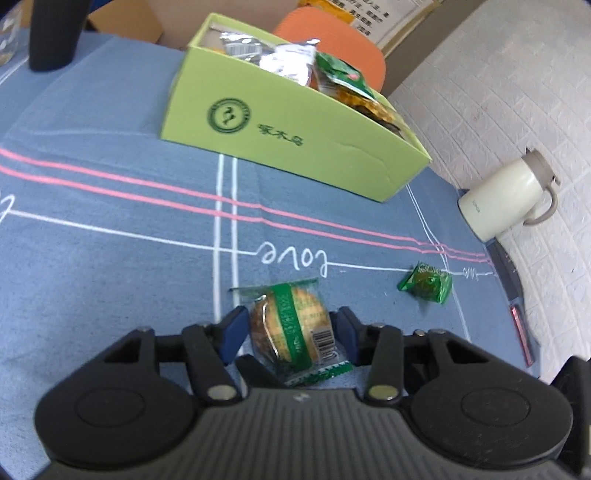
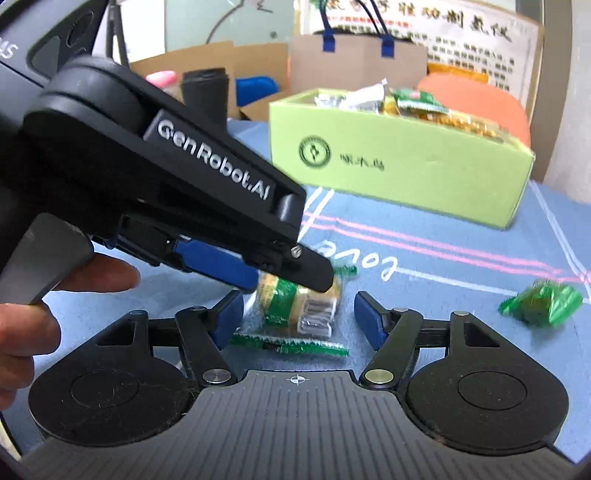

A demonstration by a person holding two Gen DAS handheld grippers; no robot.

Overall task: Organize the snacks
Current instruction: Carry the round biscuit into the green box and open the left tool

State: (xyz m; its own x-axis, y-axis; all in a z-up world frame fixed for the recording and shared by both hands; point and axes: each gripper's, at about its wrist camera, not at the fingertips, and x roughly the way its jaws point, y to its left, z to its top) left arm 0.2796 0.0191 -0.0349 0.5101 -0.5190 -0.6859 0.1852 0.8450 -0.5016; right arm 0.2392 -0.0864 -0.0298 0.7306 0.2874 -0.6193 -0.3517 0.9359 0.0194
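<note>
A round cake in a clear wrapper with a green band (image 1: 291, 325) sits between the blue pads of my left gripper (image 1: 291, 328), which is shut on it just above the blue cloth. The same cake (image 2: 299, 299) shows in the right wrist view, held by the left gripper (image 2: 291, 273). My right gripper (image 2: 299, 317) is open and empty right behind it. A small green candy packet (image 1: 426, 282) lies on the cloth to the right; it also shows in the right wrist view (image 2: 541, 302). The green box (image 1: 295, 133) holding several snacks stands behind (image 2: 399, 162).
A white jug (image 1: 506, 195) stands at the table's right edge by the white wall. A black cylinder (image 1: 55, 33) stands at the far left. Cardboard boxes (image 2: 207, 62) and an orange chair (image 2: 476, 99) are behind the table.
</note>
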